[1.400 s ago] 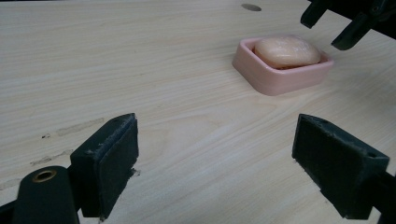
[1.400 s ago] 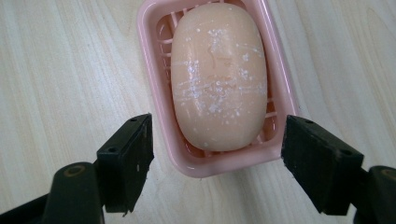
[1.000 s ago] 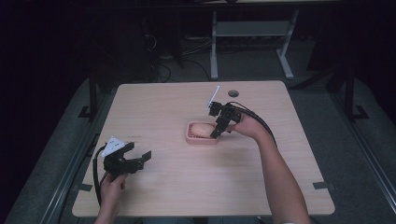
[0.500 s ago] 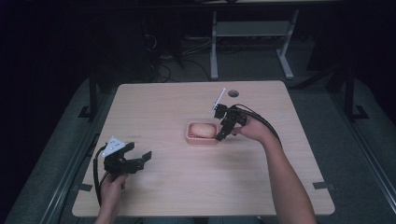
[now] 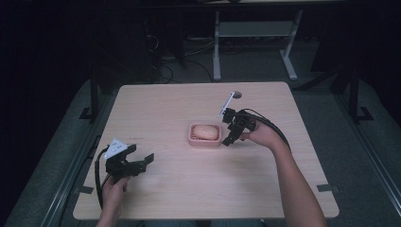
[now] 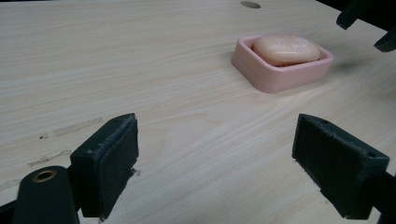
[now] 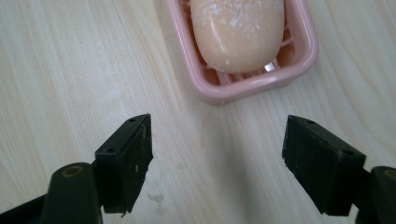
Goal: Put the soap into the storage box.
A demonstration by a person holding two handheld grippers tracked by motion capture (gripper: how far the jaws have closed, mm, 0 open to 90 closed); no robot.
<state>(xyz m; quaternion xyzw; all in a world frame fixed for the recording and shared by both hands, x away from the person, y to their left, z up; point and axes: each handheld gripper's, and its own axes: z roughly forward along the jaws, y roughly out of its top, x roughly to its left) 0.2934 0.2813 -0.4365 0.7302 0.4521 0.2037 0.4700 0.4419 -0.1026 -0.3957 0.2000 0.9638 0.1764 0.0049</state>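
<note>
Just right of the pink dish, the right tool [image 5: 231,131] now sits w/ jaws spread wide and nothing between them. A sec ago it was right over the dish, half a sec ago the soap was already showing in there and the tool was edging off, and now it's backed clear to the dish's right side. So imo the soap has been dropped in and let go, and this is the pull-away part. Placing looks basically done.

In the right gripper view the two black pads frame bare wood, and the dish's near end sits just beyond them, not touching either pad.

The soap [image 5: 206,132] is an oval peach bar lying flat inside the soap dish [image 5: 193,140], roughly mid tabletop [image 5: 170,109]. Its long axis runs along the dish's long side, so left-right across the tabletop in the high view. In the right gripper view that means one rounded end of the bar points straight back at the tool. It's seated on the ribs, seems level, tho I can't tell if it's perfectly centred.

Left tool [image 5: 126,161] is well apart at the near left of the tabletop, jaws also spread and empty, aimed roughly toward the dish, prob just waiting.
</note>
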